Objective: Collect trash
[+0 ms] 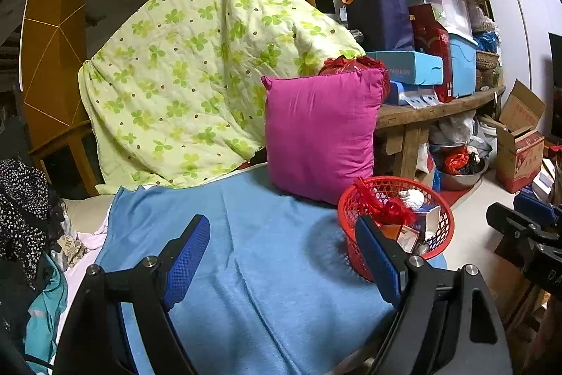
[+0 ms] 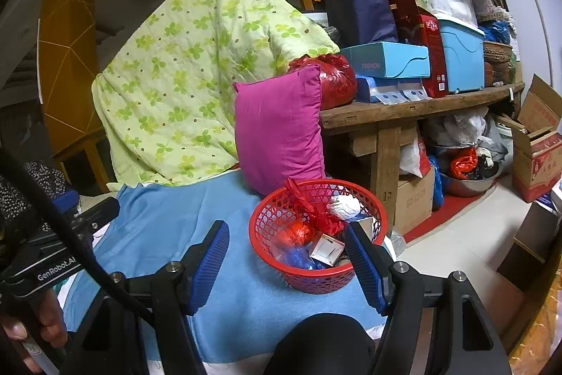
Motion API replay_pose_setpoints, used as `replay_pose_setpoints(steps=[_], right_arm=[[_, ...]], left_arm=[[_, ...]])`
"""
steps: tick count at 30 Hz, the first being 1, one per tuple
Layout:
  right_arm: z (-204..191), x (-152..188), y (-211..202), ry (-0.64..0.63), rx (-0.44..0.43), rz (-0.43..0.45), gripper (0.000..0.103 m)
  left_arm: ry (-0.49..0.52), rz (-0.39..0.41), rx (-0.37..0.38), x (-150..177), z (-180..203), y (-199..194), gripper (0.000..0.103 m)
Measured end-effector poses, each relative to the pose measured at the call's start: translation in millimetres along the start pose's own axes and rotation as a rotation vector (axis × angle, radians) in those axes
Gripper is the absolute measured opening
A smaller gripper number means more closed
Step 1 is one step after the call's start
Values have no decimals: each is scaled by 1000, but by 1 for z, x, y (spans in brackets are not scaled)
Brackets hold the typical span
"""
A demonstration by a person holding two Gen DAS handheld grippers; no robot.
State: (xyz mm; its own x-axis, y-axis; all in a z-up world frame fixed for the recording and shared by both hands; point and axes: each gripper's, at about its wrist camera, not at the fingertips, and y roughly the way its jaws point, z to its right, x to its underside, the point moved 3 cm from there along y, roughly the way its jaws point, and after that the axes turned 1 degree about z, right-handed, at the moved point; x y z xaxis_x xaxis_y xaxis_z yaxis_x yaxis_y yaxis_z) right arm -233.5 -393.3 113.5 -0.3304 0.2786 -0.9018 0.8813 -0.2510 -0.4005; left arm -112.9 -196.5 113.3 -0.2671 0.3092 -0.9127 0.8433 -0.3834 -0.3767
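Blue blanket (image 1: 246,252) beneath splayed left gripper (image 1: 282,252)

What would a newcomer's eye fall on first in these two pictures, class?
Probably the bright pink pillow, standing upright at the back of the blue cloth against the green clover-print quilt. Next comes the red mesh basket at the cloth's near right edge, filled with trash such as a crumpled white wad and red wrapping. Both grippers' blue fingers stand open and hold nothing.
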Motion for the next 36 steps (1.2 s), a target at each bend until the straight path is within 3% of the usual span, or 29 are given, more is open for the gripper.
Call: replay_pose_setpoints(steps=[28, 36], right_arm=[[7, -2, 3, 8, 10, 8, 71], [6, -2, 2, 10, 10, 3, 71]], left_arm=[[-6, -11, -69, 3, 3, 5, 85], [-18, -35, -51, 5, 3, 7, 85]])
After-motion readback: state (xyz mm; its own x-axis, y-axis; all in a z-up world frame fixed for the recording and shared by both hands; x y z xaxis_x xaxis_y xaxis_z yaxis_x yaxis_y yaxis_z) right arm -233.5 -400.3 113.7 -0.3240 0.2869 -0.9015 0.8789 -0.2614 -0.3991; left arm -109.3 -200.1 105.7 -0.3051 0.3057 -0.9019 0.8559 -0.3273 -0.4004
